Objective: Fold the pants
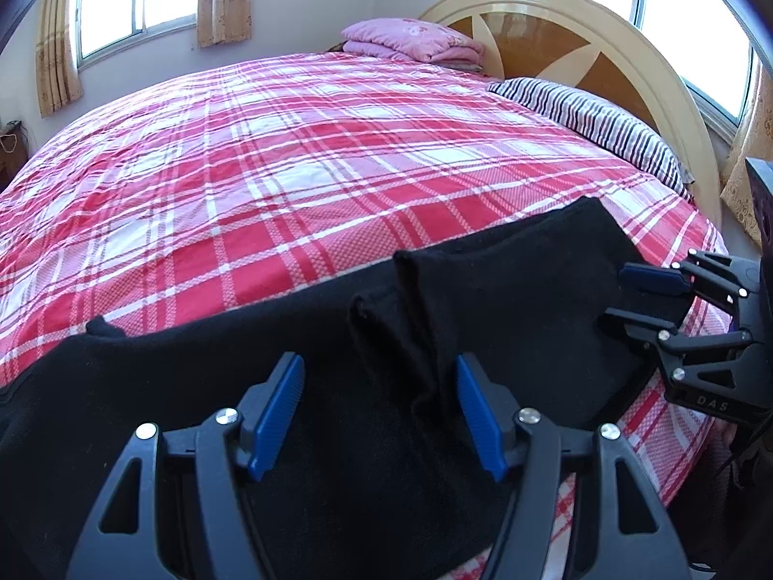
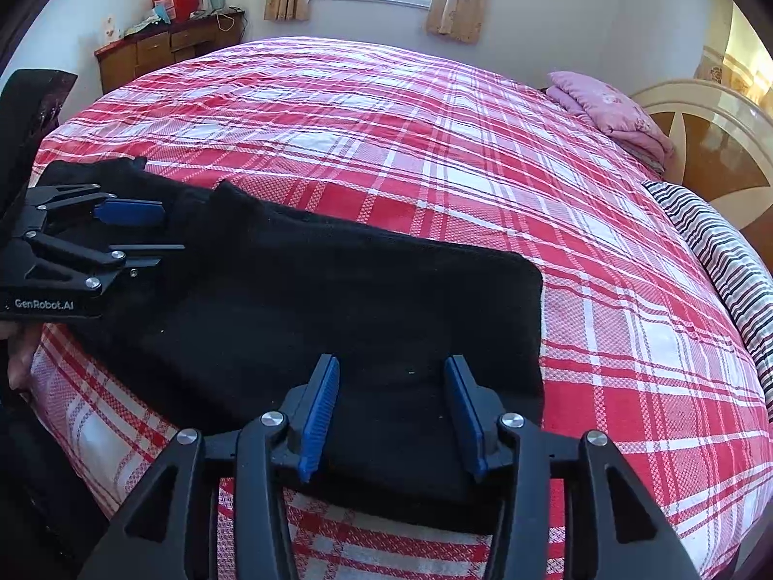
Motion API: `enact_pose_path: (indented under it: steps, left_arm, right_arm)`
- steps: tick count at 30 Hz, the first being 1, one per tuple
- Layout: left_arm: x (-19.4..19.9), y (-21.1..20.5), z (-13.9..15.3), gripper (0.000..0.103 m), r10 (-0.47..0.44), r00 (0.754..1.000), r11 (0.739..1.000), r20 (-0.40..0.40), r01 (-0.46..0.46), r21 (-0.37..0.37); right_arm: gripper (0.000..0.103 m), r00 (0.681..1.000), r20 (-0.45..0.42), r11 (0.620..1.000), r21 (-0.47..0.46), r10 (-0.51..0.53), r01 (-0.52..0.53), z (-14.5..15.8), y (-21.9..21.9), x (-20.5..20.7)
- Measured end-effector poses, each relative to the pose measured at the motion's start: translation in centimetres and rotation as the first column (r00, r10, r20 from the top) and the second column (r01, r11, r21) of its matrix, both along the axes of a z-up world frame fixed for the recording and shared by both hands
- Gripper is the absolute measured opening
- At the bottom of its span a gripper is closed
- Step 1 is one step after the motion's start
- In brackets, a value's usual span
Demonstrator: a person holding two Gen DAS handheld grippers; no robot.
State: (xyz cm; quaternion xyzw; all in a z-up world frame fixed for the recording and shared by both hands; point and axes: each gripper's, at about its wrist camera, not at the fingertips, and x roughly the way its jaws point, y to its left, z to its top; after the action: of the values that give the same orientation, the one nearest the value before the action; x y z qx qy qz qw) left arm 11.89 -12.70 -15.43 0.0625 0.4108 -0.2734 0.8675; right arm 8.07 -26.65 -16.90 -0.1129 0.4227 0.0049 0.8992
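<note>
- Although the black pants [image 2: 309, 299] already lie in a doubled-up bundle along the near edge of the bed [image 2: 435, 154], the fold looks only partly done, as far as I can judge: one end forms a neat squared corner, while the other end shows loose layered edges and a raised ridge of cloth.
- What seems left is at least one more fold, plus flattening that ridge; no finished compact stack is visible yet.
- The left claw [image 1: 381, 406] is released: its blue pads stand apart over the pants, with the ridge of cloth rising between them, and neither pad is seen pressing on it.
- The right claw [image 2: 391, 411] is likewise released, jaws apart above the squared end of the pants, with flat cloth beneath them and nothing pinched.
- In the left wrist view the right claw appears at the far side of the bundle, pads apart at the cloth's edge.
- Count: one pair of pants, two claws, one bed with a red plaid cover.
- Also one striped pillow [image 1: 594, 121], one folded pink blanket [image 1: 410, 38] by one headboard [image 1: 579, 24], and one wooden dresser [image 2: 164, 48] against the far wall.
- A bit of a person's hand shows at the left border of the right wrist view.
</note>
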Motion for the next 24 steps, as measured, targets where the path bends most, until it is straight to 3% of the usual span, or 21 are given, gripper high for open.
enact_pose_path:
  steps: [5,12,24]
  left_arm:
    - [-1.0,0.5,0.6,0.067,0.003,0.999,1.000,0.045,-0.003,0.019]
    - [-0.4,1.9,0.7,0.067,0.045,0.999,0.999,0.028,-0.045,-0.004]
    - [0.3,8.1,2.1,0.067,0.148,0.987,0.989,0.063,-0.149,0.013]
  right_arm:
    - [0.048,1.000,0.013,0.999,-0.037,0.012,-0.011,0.6,1.0,-0.1]
    - [0.048,0.999,0.025,0.997,-0.069,0.041,-0.040,1.1,2.7,0.5]
    - [0.048,0.993,0.037,0.994,-0.019,0.110,-0.109,1.1,6.3,3.7]
